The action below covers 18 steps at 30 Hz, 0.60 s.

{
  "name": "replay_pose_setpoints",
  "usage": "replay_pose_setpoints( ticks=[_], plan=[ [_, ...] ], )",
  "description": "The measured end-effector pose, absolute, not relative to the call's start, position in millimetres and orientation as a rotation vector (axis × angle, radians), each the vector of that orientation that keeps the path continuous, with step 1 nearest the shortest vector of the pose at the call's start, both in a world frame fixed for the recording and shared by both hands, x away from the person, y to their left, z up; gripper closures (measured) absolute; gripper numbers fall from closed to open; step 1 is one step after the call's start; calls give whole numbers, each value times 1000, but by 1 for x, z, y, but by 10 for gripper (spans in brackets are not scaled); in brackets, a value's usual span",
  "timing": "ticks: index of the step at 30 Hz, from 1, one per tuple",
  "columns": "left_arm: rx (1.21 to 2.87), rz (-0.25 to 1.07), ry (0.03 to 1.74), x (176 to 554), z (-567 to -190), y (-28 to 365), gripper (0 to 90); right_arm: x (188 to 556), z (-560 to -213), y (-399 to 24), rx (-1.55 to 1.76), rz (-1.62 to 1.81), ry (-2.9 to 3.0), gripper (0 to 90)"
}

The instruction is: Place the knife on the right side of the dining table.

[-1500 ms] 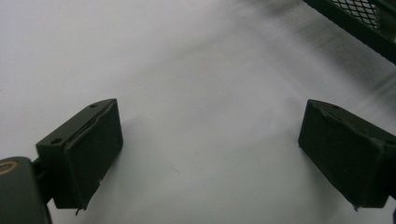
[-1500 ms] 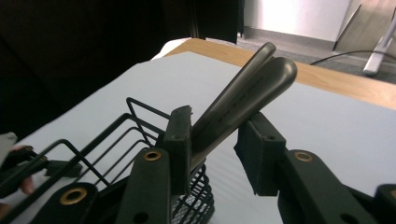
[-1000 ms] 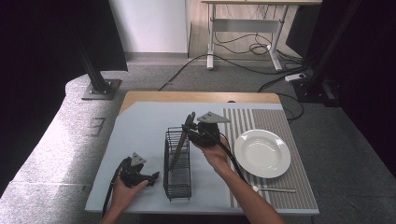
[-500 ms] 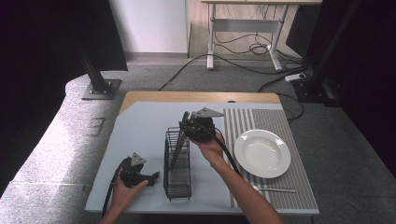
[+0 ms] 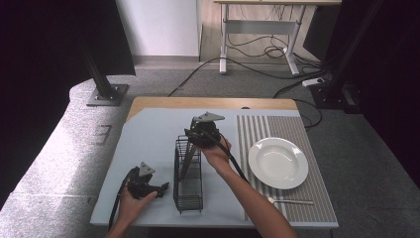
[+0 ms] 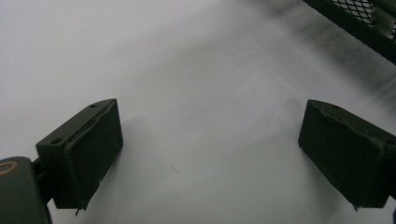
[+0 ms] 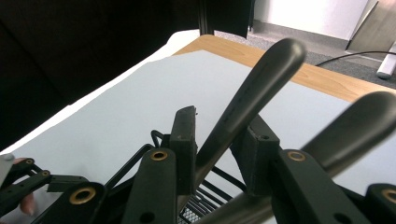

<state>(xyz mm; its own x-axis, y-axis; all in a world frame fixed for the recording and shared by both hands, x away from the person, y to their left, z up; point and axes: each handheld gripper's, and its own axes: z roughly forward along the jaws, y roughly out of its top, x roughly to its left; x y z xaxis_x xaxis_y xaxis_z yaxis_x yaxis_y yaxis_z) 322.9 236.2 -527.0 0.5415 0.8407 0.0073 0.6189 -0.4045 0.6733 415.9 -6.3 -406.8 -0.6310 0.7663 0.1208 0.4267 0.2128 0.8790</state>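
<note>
A black wire cutlery rack (image 5: 188, 174) stands on the pale grey table (image 5: 148, 144), just left of a striped grey mat (image 5: 292, 198). Dark-handled utensils lean in the rack: one utensil handle (image 7: 254, 95) rises between the right gripper's jaws, a second handle (image 7: 359, 130) lies beside it, blurred, so what kind of utensil either is stays unclear. On the mat sits a white plate (image 5: 278, 162), bare, with a piece of cutlery (image 5: 291, 201), possibly a spoon, lying near the mat's front edge. The table's far edge is bare wood (image 5: 213, 102). Beyond it lie grey carpet, trailing cables and the legs of a white desk (image 5: 257, 29); a dark stand's base plate (image 5: 106, 94) rests on the floor to the left.

The right gripper (image 5: 196, 139) hangs over the rack's far end, its jaws closed on the handle. The left gripper (image 5: 161, 188) rests low on the table just left of the rack, jaws spread wide with nothing between them.
</note>
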Motion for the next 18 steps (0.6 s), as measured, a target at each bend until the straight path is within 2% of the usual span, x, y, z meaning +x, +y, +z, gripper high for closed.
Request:
replay_pose_setpoints(
  ticks=[18],
  plan=[
    [2158,460,1175,323,-527,236,57,397,-394,-16,1141,1708,2199,806]
  ],
)
